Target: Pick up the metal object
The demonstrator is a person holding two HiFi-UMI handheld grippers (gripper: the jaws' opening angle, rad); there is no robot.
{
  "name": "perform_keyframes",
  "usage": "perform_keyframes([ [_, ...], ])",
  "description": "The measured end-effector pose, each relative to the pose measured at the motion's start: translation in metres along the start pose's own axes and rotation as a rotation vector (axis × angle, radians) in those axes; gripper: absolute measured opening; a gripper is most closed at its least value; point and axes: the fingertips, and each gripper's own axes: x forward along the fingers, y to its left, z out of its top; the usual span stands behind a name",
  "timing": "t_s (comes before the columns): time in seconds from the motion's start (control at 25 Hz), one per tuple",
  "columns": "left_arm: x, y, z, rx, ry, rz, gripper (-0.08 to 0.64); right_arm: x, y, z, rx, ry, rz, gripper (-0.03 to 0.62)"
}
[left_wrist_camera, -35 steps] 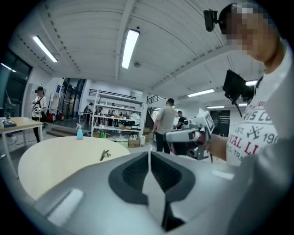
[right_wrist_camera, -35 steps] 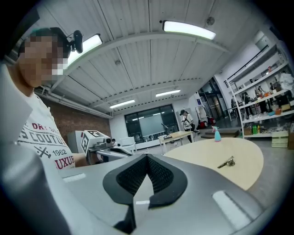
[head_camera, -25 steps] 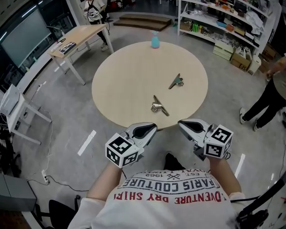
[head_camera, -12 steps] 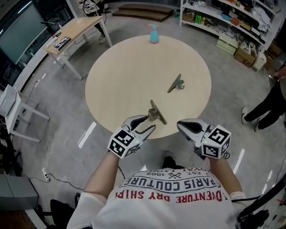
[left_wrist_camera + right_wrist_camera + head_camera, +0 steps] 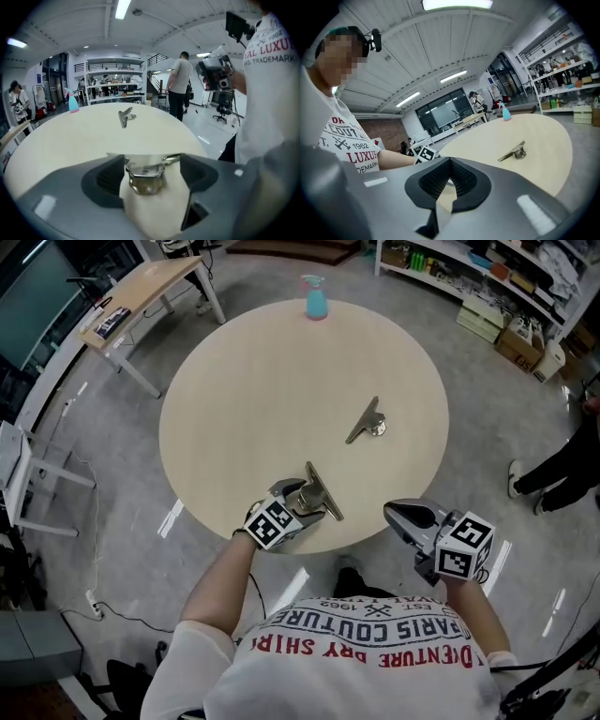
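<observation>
Left tool (image 5: 152, 161), jaws just opened, straddles and partly hides the metal clip (image 5: 146, 177); right tool (image 5: 396, 514) closed.

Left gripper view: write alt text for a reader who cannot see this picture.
A silver metal spring clip lies on a round beige table between the open jaws of the left hand-held gripper, which have just been opening. A second metal clip lies farther off, and a light blue spray bottle stands at the far edge.

End of metal clip (image 5: 325, 499), perhaps partly behind the left gripper (image 5: 300, 501)
</observation>
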Motion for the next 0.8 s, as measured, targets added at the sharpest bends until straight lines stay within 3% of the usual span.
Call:
perform_keyframes([
  [0.28,0.024,0.005,-0.017,0.08,0.086,-0.038,0.354,0.009,-0.02,-0.008,0.05,0.028,0.005,0.0],
  [0.48,0.027,0.004,-0.018,0.048,0.068,-0.059,0.287,0.015,-0.022,-0.016,0.067,0.047,0.011,0.0],
  [0.6,0.026,0.003,-0.018,0.051,0.069,-0.054,0.285,0.016,-0.018,-0.023,0.077,0.057,0.016,0.0],
  [0.8,0.016,0.004,-0.009,-0.027,0.018,0.03,0.282,0.016,-0.009,-0.023,0.058,0.06,0.014,0.0],
])
